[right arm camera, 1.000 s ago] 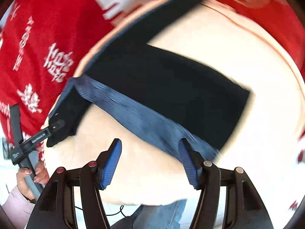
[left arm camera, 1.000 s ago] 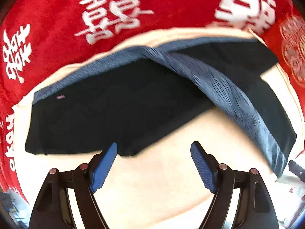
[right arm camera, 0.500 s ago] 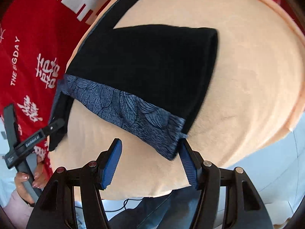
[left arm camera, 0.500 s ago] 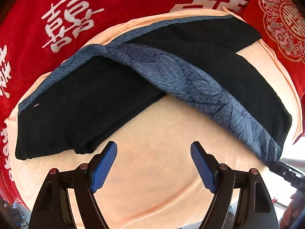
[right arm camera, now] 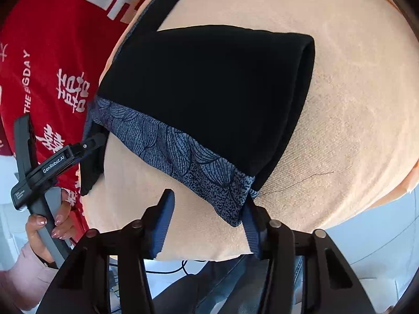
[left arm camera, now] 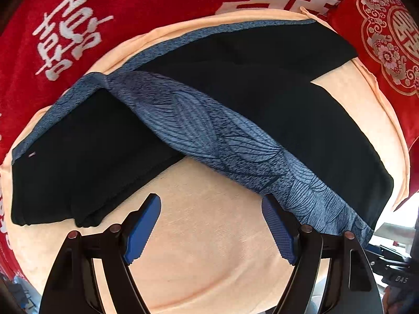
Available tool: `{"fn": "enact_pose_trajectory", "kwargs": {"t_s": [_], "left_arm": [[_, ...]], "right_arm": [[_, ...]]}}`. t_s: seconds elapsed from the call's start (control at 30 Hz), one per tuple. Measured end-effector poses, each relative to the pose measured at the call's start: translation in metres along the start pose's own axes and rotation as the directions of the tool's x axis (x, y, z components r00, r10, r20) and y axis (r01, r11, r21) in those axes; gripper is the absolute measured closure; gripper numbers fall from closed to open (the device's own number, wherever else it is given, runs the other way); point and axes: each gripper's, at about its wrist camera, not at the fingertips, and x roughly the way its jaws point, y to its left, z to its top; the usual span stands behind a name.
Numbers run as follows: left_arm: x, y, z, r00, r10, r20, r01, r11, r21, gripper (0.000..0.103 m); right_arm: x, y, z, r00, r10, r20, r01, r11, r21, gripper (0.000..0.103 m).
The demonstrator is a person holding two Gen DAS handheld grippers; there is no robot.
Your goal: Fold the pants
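Left wrist view looks straight down on black pants (left arm camera: 262, 99) with a blue leaf-patterned band (left arm camera: 222, 141), spread over a peach blanket (left arm camera: 209, 248). The band crosses from about 10 o'clock to 4 o'clock, 1 black panel lying toward 8 o'clock and another toward 2 o'clock. Under the blanket lies a red cloth (left arm camera: 131, 5) with white Chinese double-happiness characters. The left gripper (left arm camera: 212, 225) stands spread wide over bare blanket, nothing between its blue pads – only its right finger sits just beside the band's edge.

Right wrist view shows the right gripper (right arm camera: 209, 219), its jaws having just been closing; they remain apart, and the band's lower corner (right arm camera: 233, 209) lies against the inner face of the right finger (right arm camera: 251, 225) while the left finger stands clear of the fabric. At 9 o'clock a person's hand (right arm camera: 47, 225) holds the other gripper's handle, marked "GenRobot.AI". The red cloth there reads "THE BIGDAY" – letters running vertically.
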Motion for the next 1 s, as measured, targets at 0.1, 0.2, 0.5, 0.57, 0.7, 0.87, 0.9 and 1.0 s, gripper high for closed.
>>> {"fn": "enact_pose_trajectory", "kwargs": {"t_s": [0.1,0.2,0.5,0.57,0.7,0.87,0.9,1.0], "left_arm": [[0.007,-0.005,0.002,1.000,-0.009,-0.015,0.009,1.000,0.007,0.023],[0.006,-0.009,0.003,1.000,-0.026,-0.014,0.026,1.000,0.011,0.023],[-0.039,0.005,0.038,0.995,-0.019,0.094,0.024,0.998,-0.058,0.023],[-0.047,0.012,0.049,0.993,-0.001,0.117,0.011,0.996,-0.083,0.023],[-0.046,0.025,0.074,0.989,0.040,0.143,-0.018,0.988,-0.154,0.023],[-0.015,0.028,0.111,0.986,0.107,0.130,-0.077,0.972,-0.220,0.023],[-0.005,0.027,0.118,0.985,0.123,0.119,-0.093,0.968,-0.232,0.023],[0.010,0.024,0.134,0.985,0.140,0.104,-0.109,0.961,-0.255,0.023]], "right_arm": [[0.005,-0.002,0.000,0.999,-0.023,-0.025,0.024,1.000,0.008,0.100],[-0.006,0.004,0.004,0.999,0.041,-0.005,-0.040,0.999,0.011,0.100],[-0.089,0.086,0.105,0.970,0.199,0.139,-0.172,0.968,-0.183,0.100],[-0.101,0.101,0.147,0.967,0.198,0.160,-0.157,0.959,-0.237,0.100],[-0.113,0.123,0.242,0.965,0.135,0.226,-0.059,0.947,-0.315,0.100],[-0.079,0.126,0.346,0.963,-0.052,0.266,0.131,0.949,-0.288,0.093],[-0.069,0.125,0.358,0.965,-0.088,0.246,0.160,0.943,-0.291,0.088],[-0.052,0.130,0.377,0.948,-0.203,0.243,0.280,0.896,-0.345,0.027]]}}
